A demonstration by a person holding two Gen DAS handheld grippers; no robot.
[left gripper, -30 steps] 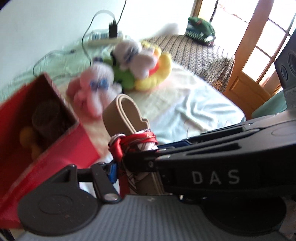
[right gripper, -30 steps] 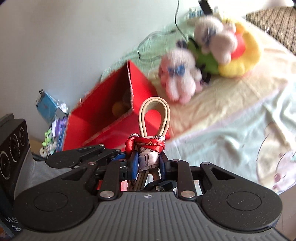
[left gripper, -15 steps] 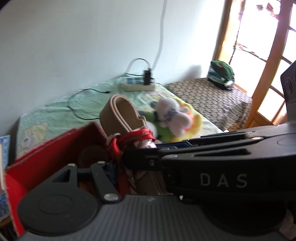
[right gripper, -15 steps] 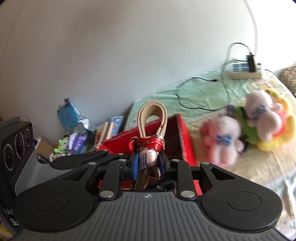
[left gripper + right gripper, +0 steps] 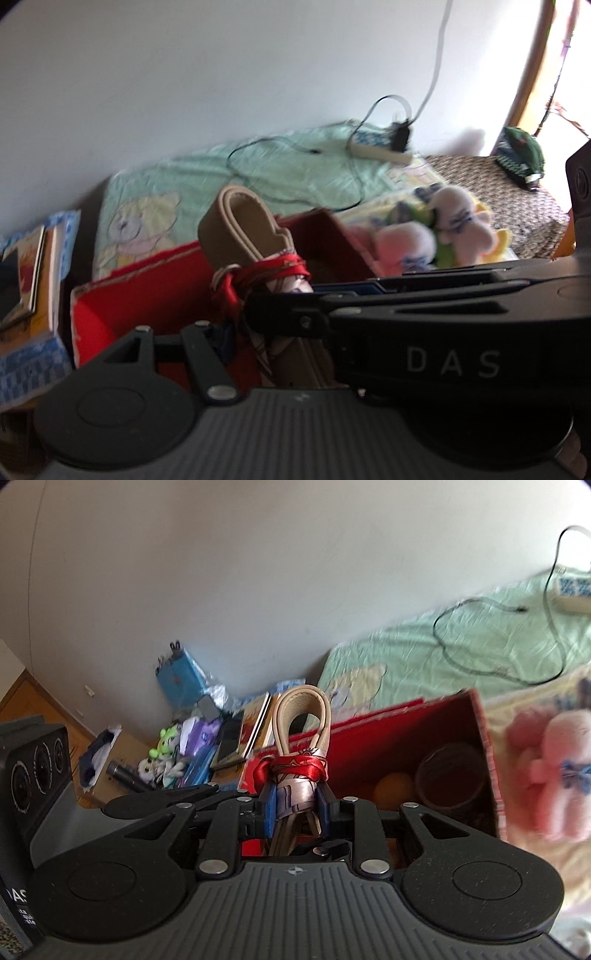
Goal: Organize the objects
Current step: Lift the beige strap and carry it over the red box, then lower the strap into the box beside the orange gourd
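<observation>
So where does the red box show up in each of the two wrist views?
Left wrist: the red box sits centre-left, behind the strap loop.
Right wrist: the red box lies right of centre, open, beside the strap loop.
Shared landmark: the power strip on the green sheet.

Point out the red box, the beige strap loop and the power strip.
red box (image 5: 388, 731): right wrist view, inner back wall.
beige strap loop (image 5: 303, 696): right wrist view, top of loop.
power strip (image 5: 380, 151): left wrist view, its white body.
</observation>
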